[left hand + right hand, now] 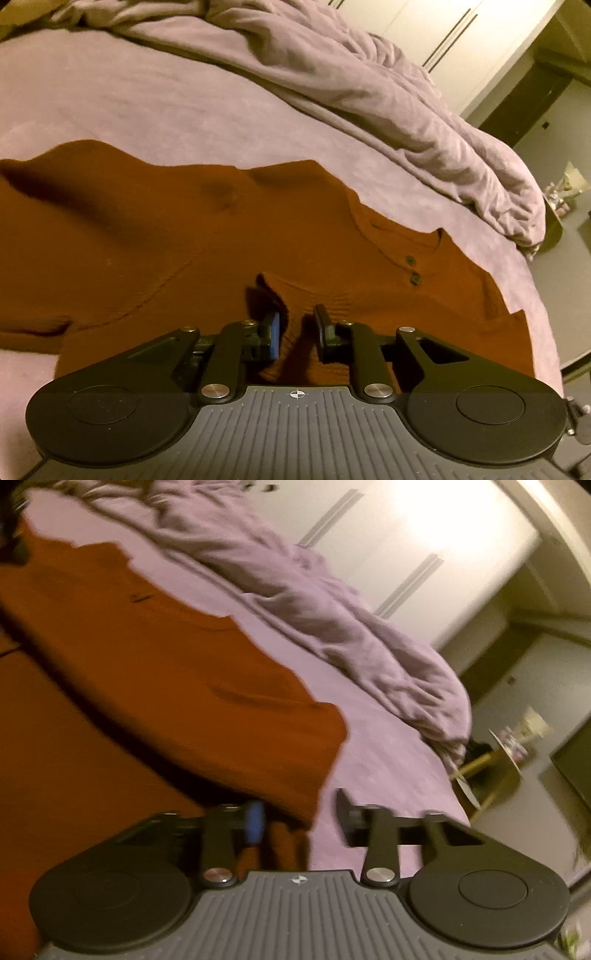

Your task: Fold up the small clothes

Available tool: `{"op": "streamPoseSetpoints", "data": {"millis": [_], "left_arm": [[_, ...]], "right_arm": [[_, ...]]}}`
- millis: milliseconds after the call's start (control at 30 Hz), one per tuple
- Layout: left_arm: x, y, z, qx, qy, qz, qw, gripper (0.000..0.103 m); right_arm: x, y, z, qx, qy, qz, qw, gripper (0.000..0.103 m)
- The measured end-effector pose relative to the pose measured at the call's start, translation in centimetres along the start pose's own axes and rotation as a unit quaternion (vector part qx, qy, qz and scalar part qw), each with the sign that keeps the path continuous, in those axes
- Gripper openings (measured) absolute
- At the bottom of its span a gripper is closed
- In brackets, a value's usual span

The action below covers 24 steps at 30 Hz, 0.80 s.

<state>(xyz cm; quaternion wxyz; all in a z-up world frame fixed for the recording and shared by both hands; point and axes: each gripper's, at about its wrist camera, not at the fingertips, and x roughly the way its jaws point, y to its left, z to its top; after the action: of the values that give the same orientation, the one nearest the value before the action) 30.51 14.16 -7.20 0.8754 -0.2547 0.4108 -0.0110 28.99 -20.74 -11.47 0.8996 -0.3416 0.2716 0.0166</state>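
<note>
A rust-brown knit shirt [147, 240] with two dark buttons [410, 260] at its neckline lies spread on the purple bed sheet [147, 92]. My left gripper [299, 332] is shut on a raised fold of the shirt just below the neckline. In the blurred right wrist view the same shirt [147, 683] fills the left side. My right gripper [301, 819] straddles the shirt's right edge. Its jaws stand apart: the blue pad [255, 823] is against the cloth, while bare sheet shows before the other finger [345, 812].
A crumpled purple duvet [369, 92] is heaped along the far side of the bed. Beyond it stand white wardrobe doors [443, 535]. A small side table with items [509, 749] stands off the bed's right end. The sheet [388, 757] lies bare right of the shirt.
</note>
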Motion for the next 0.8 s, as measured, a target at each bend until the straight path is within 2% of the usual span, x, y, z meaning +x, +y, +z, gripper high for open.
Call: {"op": "streamPoseSetpoints", "data": {"millis": [67,167,233,300,367,467,533,700,800], "left_arm": [[-0.4,-0.3,0.1,0.018,-0.007,0.007,0.9998,0.007],[-1.8,-1.5,0.9,0.062,-0.051,0.011,0.9967,0.007],[-3.2,-1.6,1.5,0.066,-0.078,0.003,0.9948,0.007],[-3.7,-1.6,2.2,0.07,-0.1,0.02,0.9924,0.007],[-3.1,-1.1,2.5,0.072,-0.093,0.038,0.9924,0.007],[-2.1,-0.2,1.9,0.068,-0.065,0.048,0.9944,0.007],[-1.6,0.0,1.4,0.076,-0.061,0.059,0.9935,0.007],[-0.8,0.8,0.4,0.053,-0.044,0.047,0.9965,0.007],[-0.1,0.2,-0.2,0.081,-0.038,0.056,0.9945,0.008]], "right_arm": [[0.3,0.8,0.2,-0.024,-0.003,-0.006,1.0,0.014],[0.3,1.2,0.9,-0.035,-0.008,-0.017,0.999,0.007],[-0.3,1.0,1.6,-0.028,-0.025,-0.033,0.999,0.006],[-1.0,1.3,2.0,-0.028,-0.047,-0.045,0.997,0.006],[-0.8,1.8,1.9,-0.036,-0.042,-0.04,0.998,0.008],[0.4,2.7,1.0,-0.062,-0.008,-0.035,0.997,0.011],[0.6,2.8,0.6,-0.07,-0.014,-0.044,0.996,0.011],[0.8,0.7,0.6,-0.013,-0.008,-0.055,0.998,0.01],[2.2,-0.2,-0.1,0.01,0.021,-0.044,0.999,0.01]]}}
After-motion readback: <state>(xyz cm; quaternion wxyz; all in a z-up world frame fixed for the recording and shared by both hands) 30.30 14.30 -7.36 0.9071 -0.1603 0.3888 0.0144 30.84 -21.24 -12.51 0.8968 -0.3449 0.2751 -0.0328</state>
